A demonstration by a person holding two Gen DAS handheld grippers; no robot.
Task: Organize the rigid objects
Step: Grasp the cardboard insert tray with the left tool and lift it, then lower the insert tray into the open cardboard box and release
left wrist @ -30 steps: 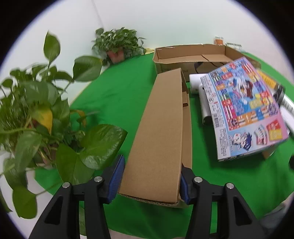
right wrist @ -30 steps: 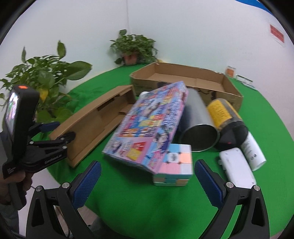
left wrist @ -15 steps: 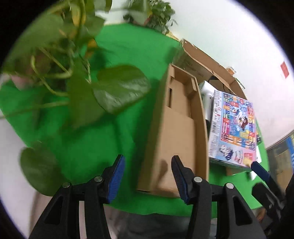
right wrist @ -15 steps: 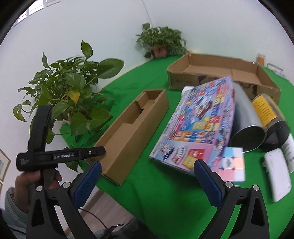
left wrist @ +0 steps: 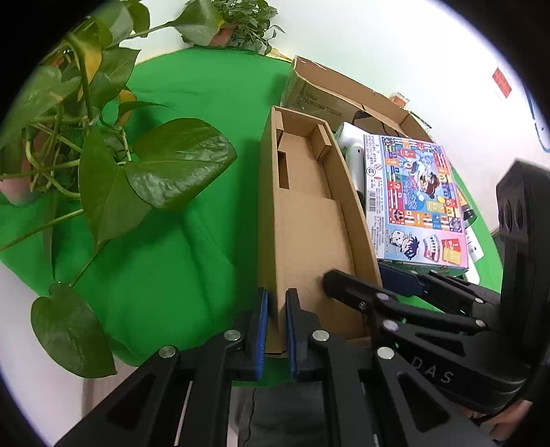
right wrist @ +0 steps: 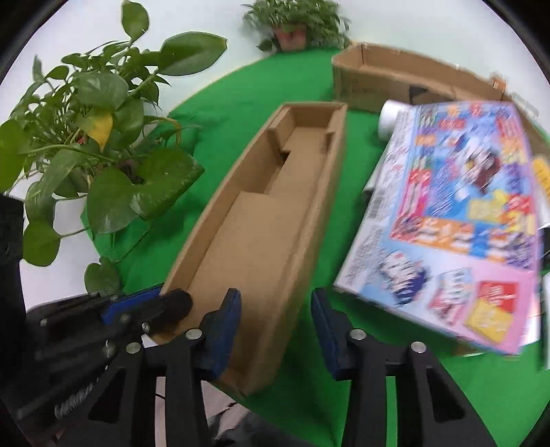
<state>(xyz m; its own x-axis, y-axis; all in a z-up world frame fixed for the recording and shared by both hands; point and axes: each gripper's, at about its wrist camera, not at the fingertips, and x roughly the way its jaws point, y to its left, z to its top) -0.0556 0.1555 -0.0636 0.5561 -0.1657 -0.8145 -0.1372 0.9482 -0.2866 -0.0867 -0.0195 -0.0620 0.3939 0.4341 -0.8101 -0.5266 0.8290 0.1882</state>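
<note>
A long open cardboard tray lies on the green table. My left gripper is shut on the tray's left wall near its close end; in the right wrist view the left gripper shows at the lower left. My right gripper straddles the tray's right wall, one pad inside and one outside. Its jaws are closing, and a gap still shows at the outer pad. In the left wrist view the right gripper reaches in from the right. A colourful game box lies tilted just right of the tray.
A leafy pot plant overhangs the table's left edge. A large open carton stands behind the tray, with a white cylinder beside it. A small potted plant sits at the back.
My left gripper has closed onto the tray's left wall. My right gripper has swung left from the game box to the tray's near end, and its jaws have narrowed around the right wall.
</note>
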